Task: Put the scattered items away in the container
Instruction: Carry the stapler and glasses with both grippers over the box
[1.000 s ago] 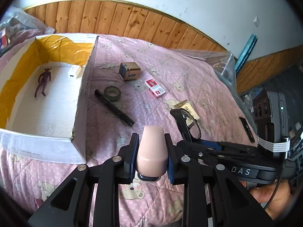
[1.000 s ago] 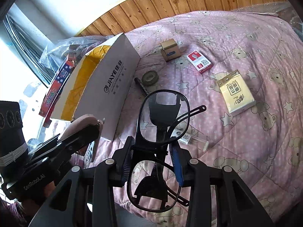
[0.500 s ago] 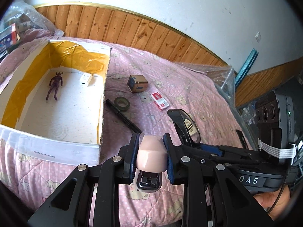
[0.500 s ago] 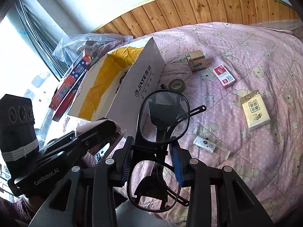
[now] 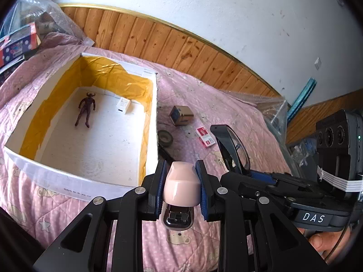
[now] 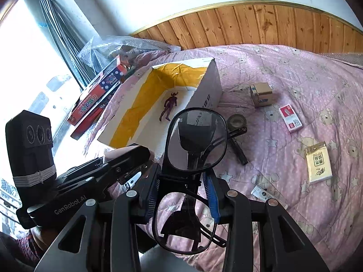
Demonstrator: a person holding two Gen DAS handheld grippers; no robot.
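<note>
Left gripper [image 5: 181, 187] is clamping a pink stapler [image 5: 181, 185] beside the box [image 5: 152, 122]; right gripper [image 6: 181, 195] is pinching black glasses [image 6: 195, 140] above the bed [image 6: 295, 79].

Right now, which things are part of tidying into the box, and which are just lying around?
Job:
box
stapler, left gripper
glasses, right gripper
tape roll, red pack, small carton, notepad

Lying about:
game boxes
bubble wrap

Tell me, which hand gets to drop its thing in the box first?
Probably the left. The left gripper holds the pink stapler right at the box corner, while the right gripper, clamping the glasses, sits farther out.
</note>
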